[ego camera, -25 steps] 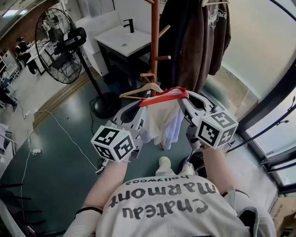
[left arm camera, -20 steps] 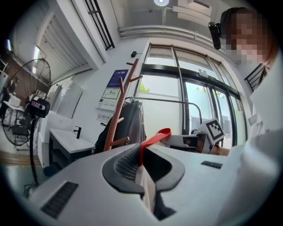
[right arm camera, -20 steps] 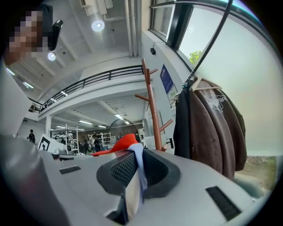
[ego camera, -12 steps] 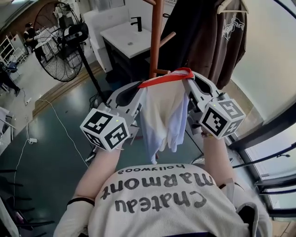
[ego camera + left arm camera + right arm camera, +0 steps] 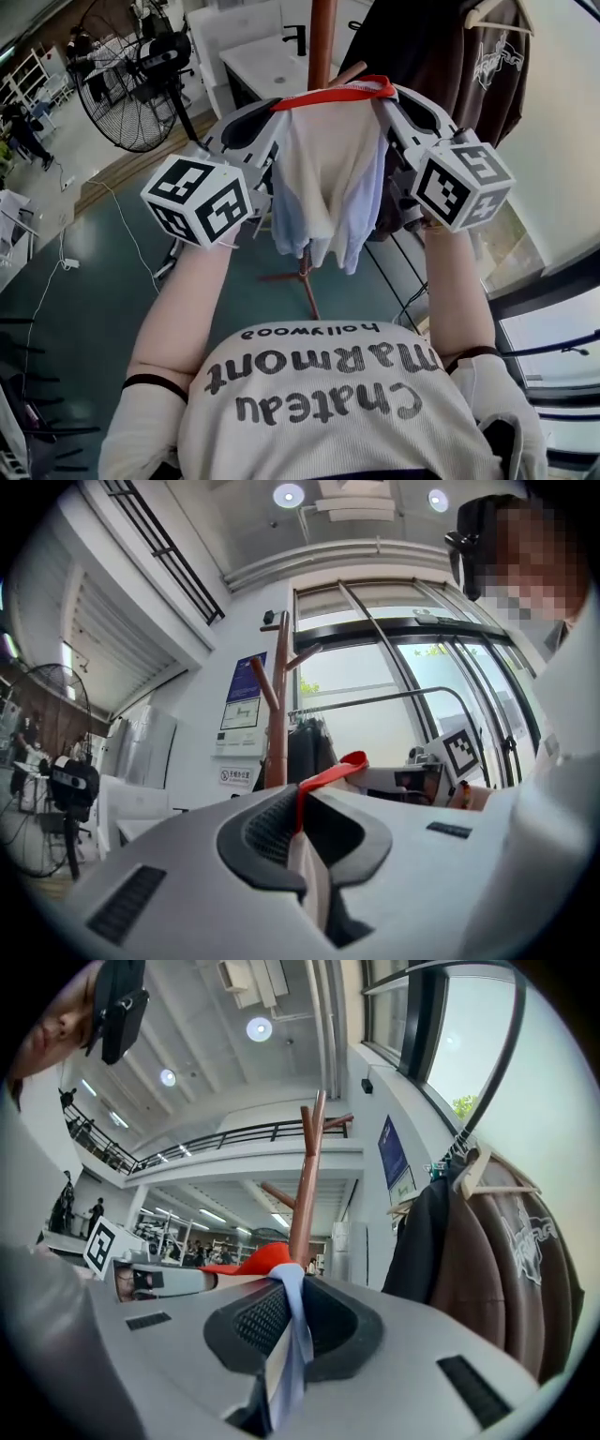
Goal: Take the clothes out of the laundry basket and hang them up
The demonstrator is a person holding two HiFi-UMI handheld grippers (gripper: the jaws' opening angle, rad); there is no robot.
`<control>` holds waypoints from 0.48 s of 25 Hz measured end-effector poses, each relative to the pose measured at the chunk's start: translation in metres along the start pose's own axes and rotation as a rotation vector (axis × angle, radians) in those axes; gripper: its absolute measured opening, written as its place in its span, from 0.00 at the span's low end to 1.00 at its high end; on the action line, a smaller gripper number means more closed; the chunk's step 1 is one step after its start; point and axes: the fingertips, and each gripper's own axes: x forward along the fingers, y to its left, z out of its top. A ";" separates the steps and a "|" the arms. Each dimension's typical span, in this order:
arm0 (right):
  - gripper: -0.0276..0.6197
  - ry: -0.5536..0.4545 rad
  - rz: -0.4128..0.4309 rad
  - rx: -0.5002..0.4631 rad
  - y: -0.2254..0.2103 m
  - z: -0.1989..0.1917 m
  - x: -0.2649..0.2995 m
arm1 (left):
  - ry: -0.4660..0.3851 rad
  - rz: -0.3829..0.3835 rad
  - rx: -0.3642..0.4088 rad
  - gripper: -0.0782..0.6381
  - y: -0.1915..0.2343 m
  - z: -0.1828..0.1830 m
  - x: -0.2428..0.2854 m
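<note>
Up in front of the brown wooden coat stand (image 5: 323, 37), a cream garment with red trim (image 5: 328, 169) hangs spread out: the left hand-held gripper (image 5: 277, 105) is closed on one end of its red edge, the right hand-held gripper (image 5: 382, 92) on the other. A dark brown jacket (image 5: 478, 94) hangs nearby.

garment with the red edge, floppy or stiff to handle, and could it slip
Probably floppy: the garment hangs in loose folds below its red edge, taut only between the left gripper and right gripper. Likely light, since two small pinches carry it all. It might slip, as each gripper clamps only a narrow strip.
</note>
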 end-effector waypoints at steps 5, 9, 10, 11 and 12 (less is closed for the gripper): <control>0.13 0.147 -0.028 -0.051 -0.026 -0.057 0.025 | 0.098 0.045 -0.034 0.13 0.023 -0.044 0.021; 0.16 0.201 -0.042 -0.030 -0.041 -0.095 0.031 | 0.173 0.050 -0.071 0.13 0.032 -0.082 0.028; 0.16 0.211 -0.043 -0.017 -0.044 -0.104 0.032 | 0.188 0.051 -0.078 0.13 0.033 -0.089 0.029; 0.16 0.222 -0.042 -0.004 -0.046 -0.111 0.033 | 0.202 0.054 -0.084 0.13 0.033 -0.096 0.030; 0.16 0.233 -0.038 0.008 -0.047 -0.118 0.033 | 0.215 0.058 -0.089 0.13 0.034 -0.102 0.030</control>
